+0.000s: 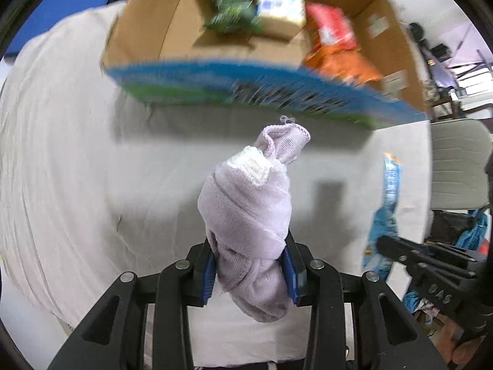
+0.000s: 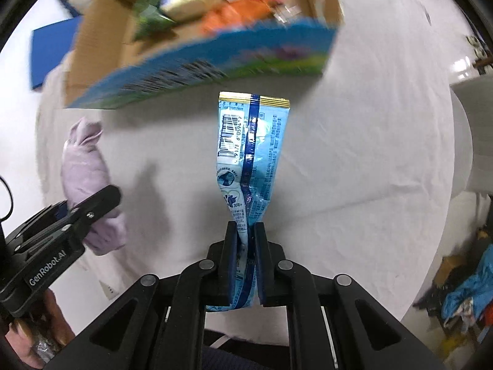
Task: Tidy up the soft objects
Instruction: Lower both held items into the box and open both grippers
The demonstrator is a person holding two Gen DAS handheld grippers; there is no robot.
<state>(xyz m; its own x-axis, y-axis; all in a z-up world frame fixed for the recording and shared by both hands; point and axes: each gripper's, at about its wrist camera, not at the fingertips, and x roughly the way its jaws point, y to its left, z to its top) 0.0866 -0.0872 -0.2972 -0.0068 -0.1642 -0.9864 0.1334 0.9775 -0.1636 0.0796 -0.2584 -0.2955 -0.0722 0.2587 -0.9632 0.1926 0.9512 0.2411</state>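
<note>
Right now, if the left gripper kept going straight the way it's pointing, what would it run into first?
Probably the blue printed front wall of the cardboard box: it lies straight ahead of the left gripper and its lilac cloth bundle. Depth is uncertain.

Cardboard box [image 1: 172, 27] and contents motion-blurred; print on its blue front unreadable. Pale purple cloth [image 1: 246, 215] hides part of the table [image 1: 61, 154]. Packet's [image 2: 249, 160] lower end hidden between gripper jaws.

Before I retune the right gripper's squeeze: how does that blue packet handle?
Probably floppy: the blue packet twists and pinches thin between the right gripper fingers. Likely light, since it stands up unsupported. Its glossy film may be slippery.
</note>
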